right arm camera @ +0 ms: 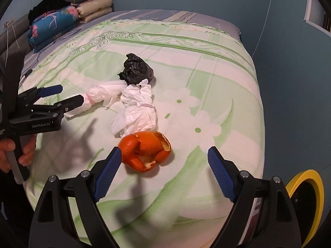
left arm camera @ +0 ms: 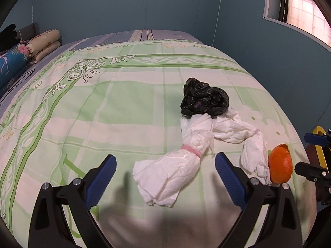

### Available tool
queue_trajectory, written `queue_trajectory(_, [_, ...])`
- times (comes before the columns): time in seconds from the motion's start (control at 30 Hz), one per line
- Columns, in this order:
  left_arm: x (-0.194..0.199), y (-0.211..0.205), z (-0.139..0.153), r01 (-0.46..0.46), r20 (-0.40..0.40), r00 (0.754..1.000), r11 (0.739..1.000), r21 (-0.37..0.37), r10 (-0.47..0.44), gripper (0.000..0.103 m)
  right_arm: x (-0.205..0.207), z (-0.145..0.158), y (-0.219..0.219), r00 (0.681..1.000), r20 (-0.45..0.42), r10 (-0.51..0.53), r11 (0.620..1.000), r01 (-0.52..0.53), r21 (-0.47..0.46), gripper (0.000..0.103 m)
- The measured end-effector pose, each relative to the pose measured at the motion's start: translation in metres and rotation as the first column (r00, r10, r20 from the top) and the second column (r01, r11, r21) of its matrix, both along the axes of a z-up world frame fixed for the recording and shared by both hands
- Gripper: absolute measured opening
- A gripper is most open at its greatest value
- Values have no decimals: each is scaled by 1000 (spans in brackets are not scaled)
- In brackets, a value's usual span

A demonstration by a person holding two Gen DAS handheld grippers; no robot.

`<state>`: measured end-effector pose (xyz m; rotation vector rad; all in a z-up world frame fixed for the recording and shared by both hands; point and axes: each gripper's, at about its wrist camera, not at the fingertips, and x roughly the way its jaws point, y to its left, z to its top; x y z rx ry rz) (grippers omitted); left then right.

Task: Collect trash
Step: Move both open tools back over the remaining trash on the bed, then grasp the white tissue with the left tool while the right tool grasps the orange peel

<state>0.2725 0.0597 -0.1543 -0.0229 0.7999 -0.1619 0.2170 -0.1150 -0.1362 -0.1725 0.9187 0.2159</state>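
I have both claws over the bed (left arm camera: pixel 144 78), which is covered by a green and white floral quilt, and I take the orange peel (right arm camera: pixel 145 152) as my landmark. My right claw (right arm camera: pixel 163 165) is spread wide with nothing in it; its left blue pad (right arm camera: pixel 108 175) sits right against the peel's near-left edge, though I cannot tell whether it touches, while the right pad stands well apart. Just beyond the peel, touching or nearly so, lies a crumpled white tissue wad (right arm camera: pixel 137 111) tied with a pink band. Past that, further from the peel, is a second white tissue bundle (left arm camera: pixel 171 169), also pink-banded. My left claw (left arm camera: pixel 165 169) is wide open and empty, one pad on each side of this second bundle's near end without gripping it. Furthest from the peel, at the far end of the tissues and touching them, sits a crumpled black plastic bag (left arm camera: pixel 203 99). To the right of the peel, off the bed's edge, I see the yellow rim of a bin (right arm camera: pixel 310 190). Far beyond the peel, at the headboard end, folded blankets (right arm camera: pixel 53 24) are stacked.
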Motion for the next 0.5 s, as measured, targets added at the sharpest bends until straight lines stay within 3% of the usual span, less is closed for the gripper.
queue_trajectory(0.4, [17, -15, -7, 38, -20, 999, 999, 24, -37, 92, 13, -7, 6, 1000, -2, -3, 1000, 3, -13, 82])
queue_trajectory(0.5, [18, -19, -9, 52, -23, 998, 998, 37, -51, 81, 16, -9, 10, 1000, -8, 5, 1000, -5, -6, 82])
